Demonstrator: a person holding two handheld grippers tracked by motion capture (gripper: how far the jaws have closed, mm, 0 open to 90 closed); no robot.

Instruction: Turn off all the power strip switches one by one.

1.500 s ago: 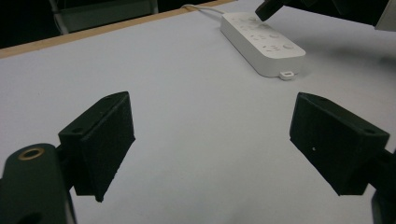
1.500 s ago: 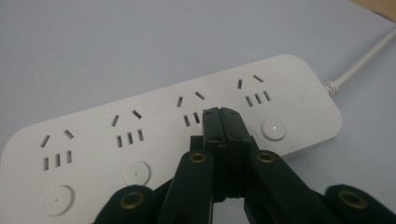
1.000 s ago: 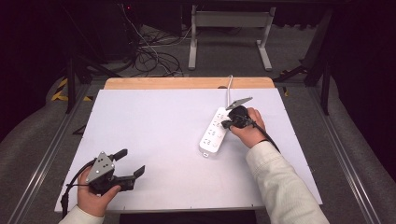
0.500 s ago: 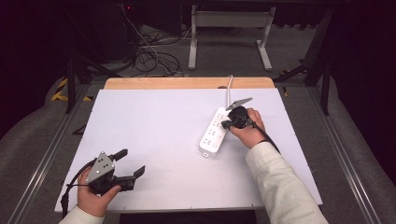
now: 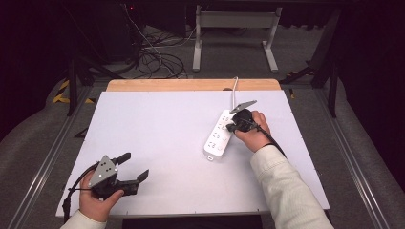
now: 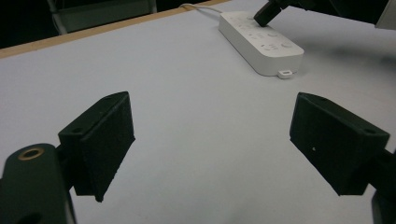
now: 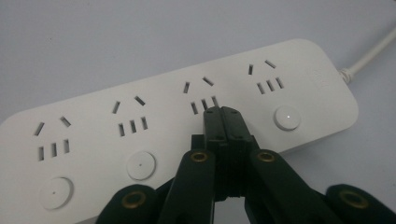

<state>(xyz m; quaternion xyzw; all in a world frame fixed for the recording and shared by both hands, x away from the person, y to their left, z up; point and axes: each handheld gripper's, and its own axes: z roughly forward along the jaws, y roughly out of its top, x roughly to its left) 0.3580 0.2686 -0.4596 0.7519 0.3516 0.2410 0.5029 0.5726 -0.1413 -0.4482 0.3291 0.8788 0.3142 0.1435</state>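
**Closed fingers on the power strip**

The white power strip lies right of centre on the white worktop, its cord running to the far edge. The right gripper, its fingers closed together with nothing between them, rests its tips on the strip among the socket slots. The left gripper sits near the front left corner, fingers wide apart and empty.

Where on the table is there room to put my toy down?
The wide bare middle of the white table, between the left gripper and the power strip, is free. It is crowded where the right gripper is on the strip.
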